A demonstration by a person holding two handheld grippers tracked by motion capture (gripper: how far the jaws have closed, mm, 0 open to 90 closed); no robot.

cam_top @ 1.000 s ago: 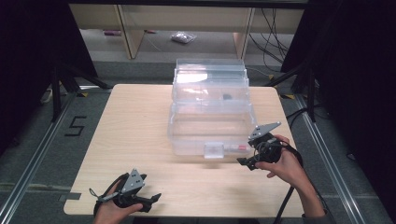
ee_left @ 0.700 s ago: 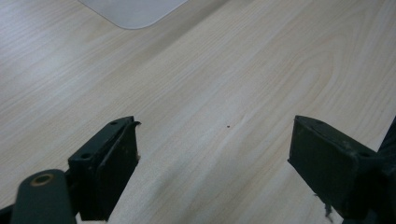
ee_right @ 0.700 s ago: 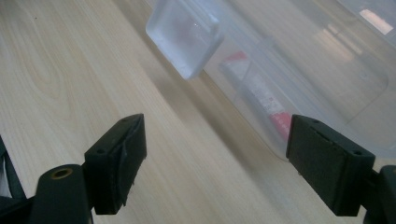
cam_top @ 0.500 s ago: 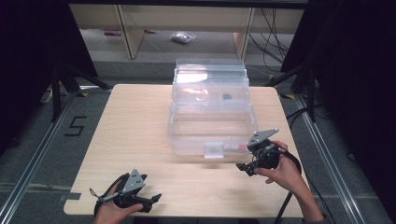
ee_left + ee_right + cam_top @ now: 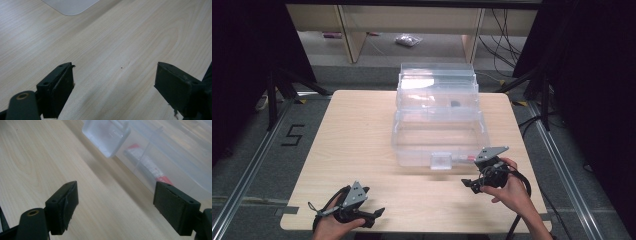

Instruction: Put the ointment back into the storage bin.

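A clear plastic box with stepped tiers stands at the middle back of the wooden table. Its front latch hangs at the near wall and appears as a clear tab in the right gripper view. A red and white tube lies inside the box by that wall. My right gripper is open, just in front of the box's right corner. My left gripper is open near the table's front left edge, with bare wood between its fingers.
A small dark object lies in an upper tier of the box. Shelves and a plastic bag stand on the floor behind the table. Cables trail at the back right. Floor tape shows a "5" at the left.
My right gripper has dropped lower and drawn slightly nearer the table's front, away from the box's right corner. The left gripper has stayed put.
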